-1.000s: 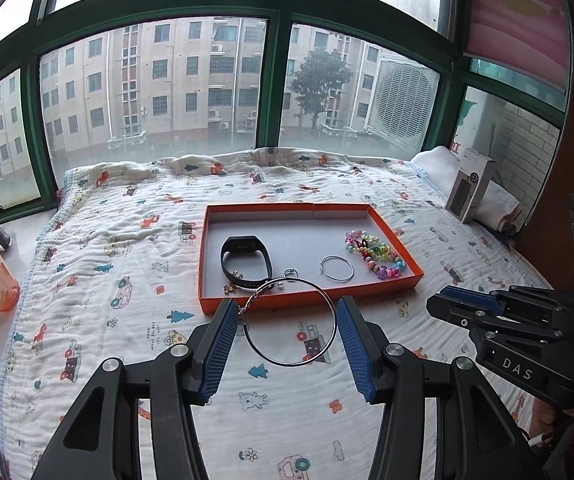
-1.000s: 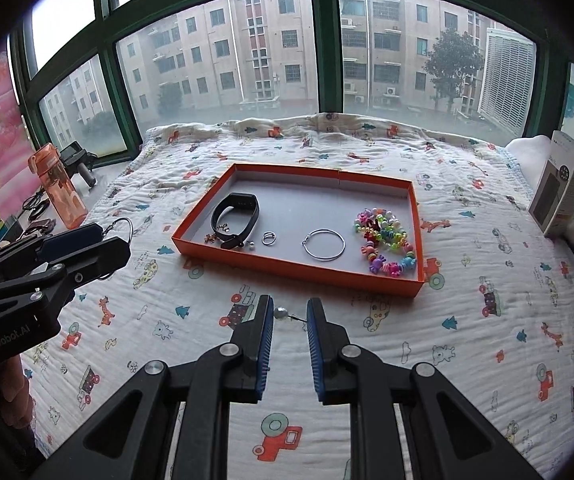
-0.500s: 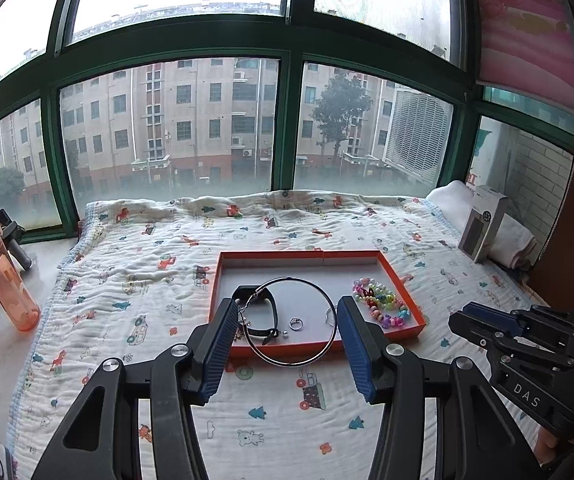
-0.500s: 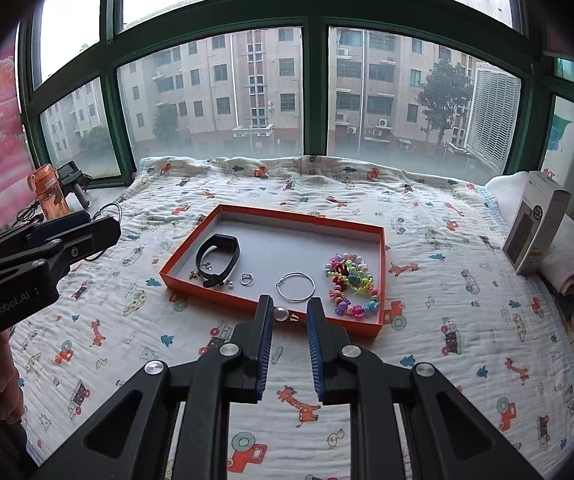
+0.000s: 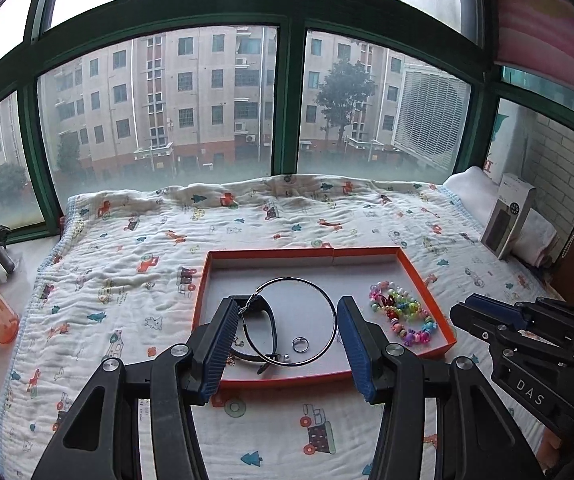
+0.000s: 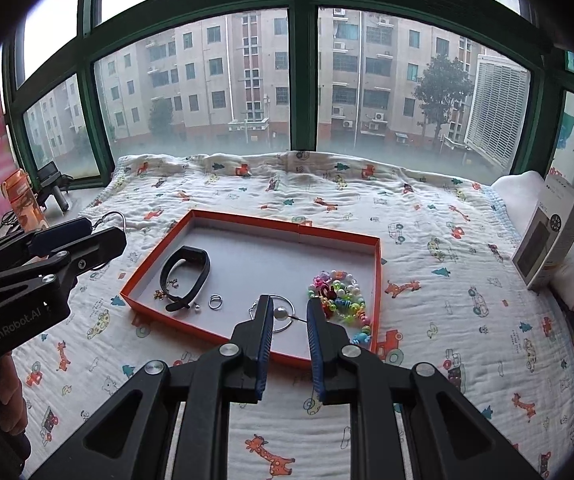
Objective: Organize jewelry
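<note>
Left wrist view: your left gripper point(image 5: 287, 330) pinches one large hoop point(image 5: 292, 322) over the orange tray point(image 5: 427, 280); your right gripper point(image 6: 290, 320) pinches one pearl pin point(image 6: 280, 313). Inside lie one black band point(image 6: 185, 272), one ring point(image 6: 215, 302), one bead cluster point(image 6: 341, 300).

Orange tray point(image 6: 375, 280) floor: bare grey patch at centre and far half, free to enter from above. Obstacles inside: black band point(image 6: 185, 270) left, small ring point(image 6: 215, 302) near front, bead pile point(image 6: 339, 296) right, thin bangle point(image 6: 287, 316) front. Quilt point(image 6: 447, 320) around tray open; box point(image 6: 547, 236) far right.
</note>
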Demonstrator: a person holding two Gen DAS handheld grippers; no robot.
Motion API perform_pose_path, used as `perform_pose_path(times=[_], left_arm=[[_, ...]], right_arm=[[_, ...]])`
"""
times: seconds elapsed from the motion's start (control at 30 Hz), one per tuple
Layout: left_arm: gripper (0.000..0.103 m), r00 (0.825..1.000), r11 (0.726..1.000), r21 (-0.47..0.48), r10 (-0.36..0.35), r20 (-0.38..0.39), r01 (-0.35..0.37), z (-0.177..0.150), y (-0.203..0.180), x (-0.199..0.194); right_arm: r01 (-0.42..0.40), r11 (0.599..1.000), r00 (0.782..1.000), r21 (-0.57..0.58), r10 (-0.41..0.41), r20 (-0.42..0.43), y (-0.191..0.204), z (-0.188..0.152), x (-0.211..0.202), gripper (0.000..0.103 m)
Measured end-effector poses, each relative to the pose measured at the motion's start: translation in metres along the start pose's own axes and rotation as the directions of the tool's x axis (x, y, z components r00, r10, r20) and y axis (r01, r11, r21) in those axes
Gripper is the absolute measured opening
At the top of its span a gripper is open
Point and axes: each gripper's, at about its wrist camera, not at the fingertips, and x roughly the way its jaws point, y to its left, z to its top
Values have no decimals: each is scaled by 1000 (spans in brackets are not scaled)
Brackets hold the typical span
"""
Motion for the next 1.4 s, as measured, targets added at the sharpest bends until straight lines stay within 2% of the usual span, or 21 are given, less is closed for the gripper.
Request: perform_pose_path(times=[0.27, 0.5, 0.87, 1.07, 1.23, 1.4], left_arm=[[55, 994, 1000, -7, -14, -108, 13, -17, 7, 78], [55, 986, 999, -30, -24, -168, 19, -28, 17, 113], [56, 982, 999, -35, -22, -185, 16, -32, 20, 117], [60, 982, 999, -42, -20, -187, 12, -29, 19, 112], [63, 984, 999, -43, -17, -176, 10, -28, 16, 99], [66, 990, 999, -39, -2, -144, -3, -23, 12, 74]], right_arm=[[-19, 999, 995, 34, 23, -101, -6, -8, 50, 20], [-25, 999, 988, 39, 30, -152, -4, -14, 72, 20], [-36, 998, 983, 57, 46, -177, -4, -16, 83, 20], [-30, 999, 982, 45, 38, -186, -3, -15, 83, 22], [-12, 999, 988, 42, 19, -155, -1, -14, 72, 36], [-9, 999, 992, 40, 14, -127, 2, -11, 55, 38]])
